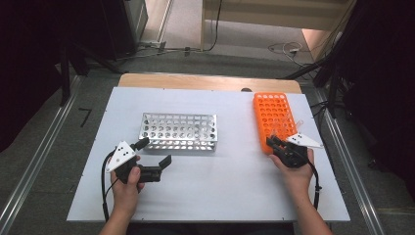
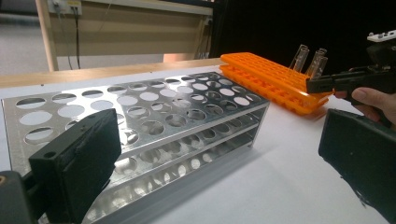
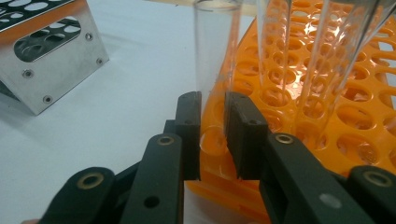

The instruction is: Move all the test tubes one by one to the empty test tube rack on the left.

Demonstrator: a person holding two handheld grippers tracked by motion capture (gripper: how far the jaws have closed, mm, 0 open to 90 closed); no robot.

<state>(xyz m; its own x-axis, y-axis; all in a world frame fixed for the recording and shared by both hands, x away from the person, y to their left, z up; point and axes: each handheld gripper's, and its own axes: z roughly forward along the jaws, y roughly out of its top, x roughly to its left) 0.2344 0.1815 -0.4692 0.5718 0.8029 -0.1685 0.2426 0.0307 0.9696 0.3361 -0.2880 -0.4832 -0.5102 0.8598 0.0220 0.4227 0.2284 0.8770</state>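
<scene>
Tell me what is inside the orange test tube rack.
Three clear glass test tubes stand in the orange rack at its near end. The right gripper is shut on the nearest tube. Its fingers cover that tube's lower part; the other holes look empty.

Glossy clear tube (image 3: 215,51), shiny perforated metal rack (image 2: 154,121)

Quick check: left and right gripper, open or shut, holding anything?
Left gripper: open, holding nothing, near the metal rack.
Right gripper: shut on a clear test tube standing in the orange rack.
</scene>
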